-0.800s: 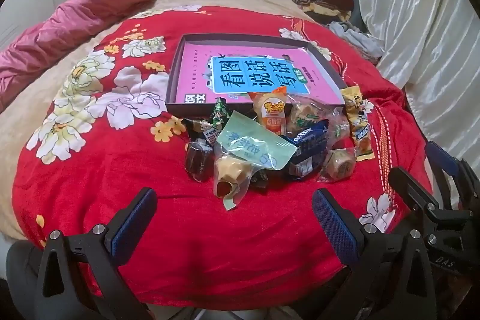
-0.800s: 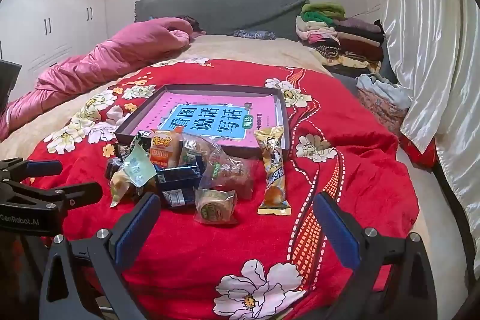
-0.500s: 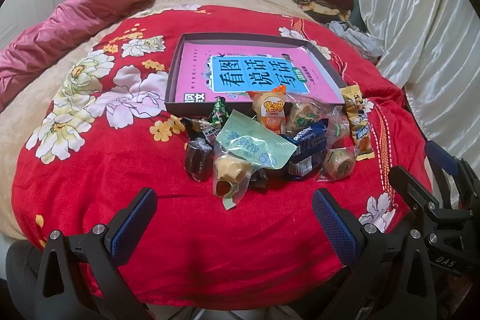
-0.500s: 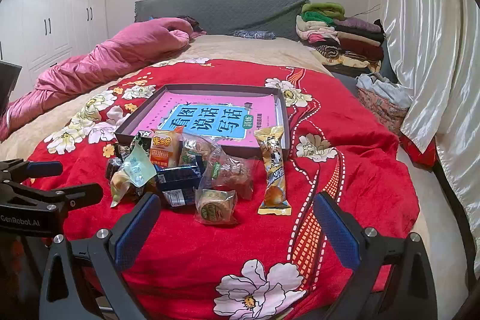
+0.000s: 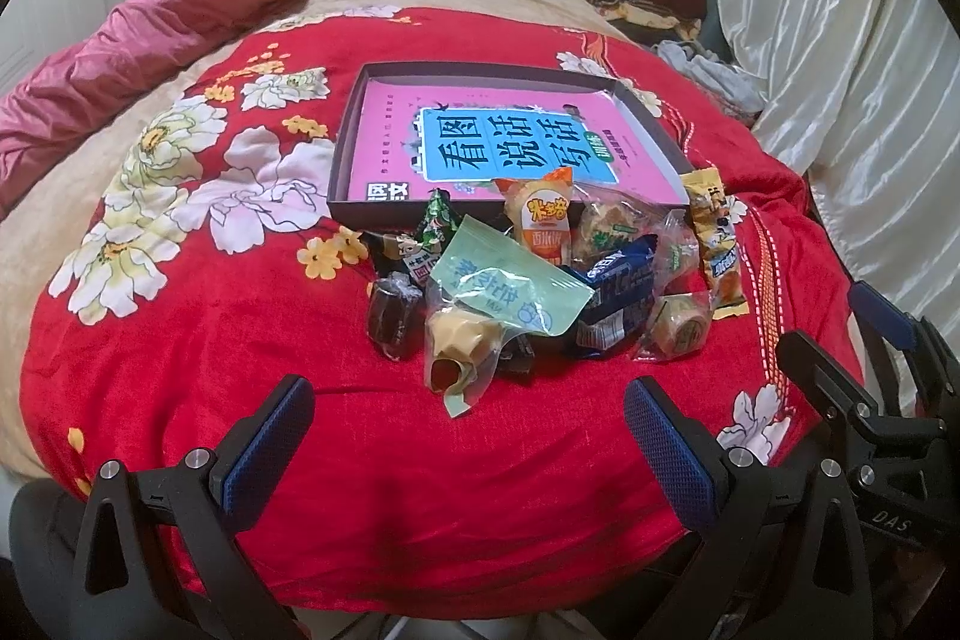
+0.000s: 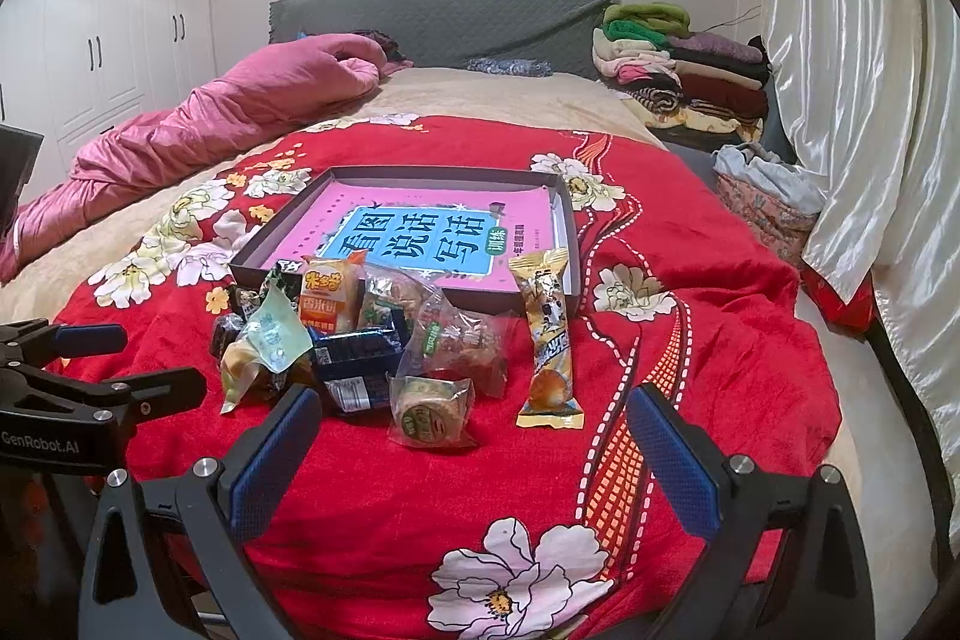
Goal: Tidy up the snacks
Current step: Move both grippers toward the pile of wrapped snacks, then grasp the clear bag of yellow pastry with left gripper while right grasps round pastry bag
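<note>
A bed covered by a red floral blanket [image 6: 690,340] fills both views, with a pink quilt [image 6: 240,106] bunched along its left side and folded clothes [image 6: 678,70] stacked by the headboard. On the blanket lies a shallow dark tray [image 5: 342,160] lined with a pink sheet bearing a blue label.

The pile of snacks [image 5: 540,280] sits on the blanket directly against the tray's near wall, outside it. It includes a pale green packet [image 5: 510,289] over a tan pastry, a dark blue wrapper [image 5: 618,298], an orange rice-cake packet [image 5: 543,220], a round biscuit in clear wrap [image 6: 429,409], a small dark sweet [image 5: 390,319] at the left edge, and a long yellow bar [image 6: 549,340] leaning on the tray's right corner.

The left gripper [image 5: 468,436] hangs near the pile's near edge, jaws spread fully, holding nothing. The right gripper [image 6: 474,436] hangs just short of the round biscuit, jaws likewise spread wide and empty.
</note>
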